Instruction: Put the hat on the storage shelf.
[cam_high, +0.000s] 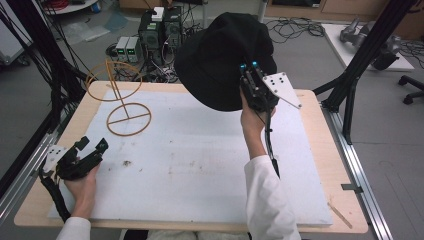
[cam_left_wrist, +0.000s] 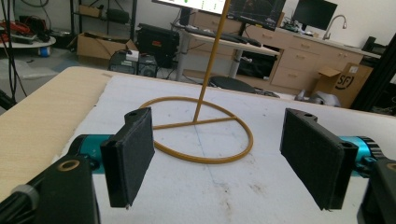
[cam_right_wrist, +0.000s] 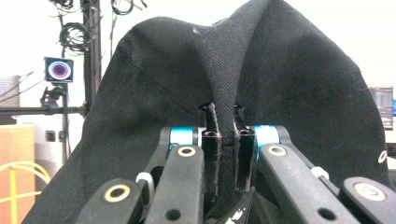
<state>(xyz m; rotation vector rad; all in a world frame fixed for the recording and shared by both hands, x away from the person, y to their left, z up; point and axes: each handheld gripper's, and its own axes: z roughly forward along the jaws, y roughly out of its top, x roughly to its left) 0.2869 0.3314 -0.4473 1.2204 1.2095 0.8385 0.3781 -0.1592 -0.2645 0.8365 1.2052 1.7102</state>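
Right gripper (cam_high: 248, 66) raised above far side of table (cam_high: 320, 150), jaws clamped on pinched fold of black hat (cam_high: 220, 55); in right gripper view cloth (cam_right_wrist: 224, 84) bunches between jaws, rest draping around and ahead of them. Likely held high so hat hangs clear of table.

Left gripper (cam_high: 92, 145) low at near-left table edge, jaws spread wide, holding nothing. Wire stand (cam_left_wrist: 201, 126) straight ahead of it, upright rod rising from ring base. Probably intended perch for hat; left gripper perhaps placed to steady base.
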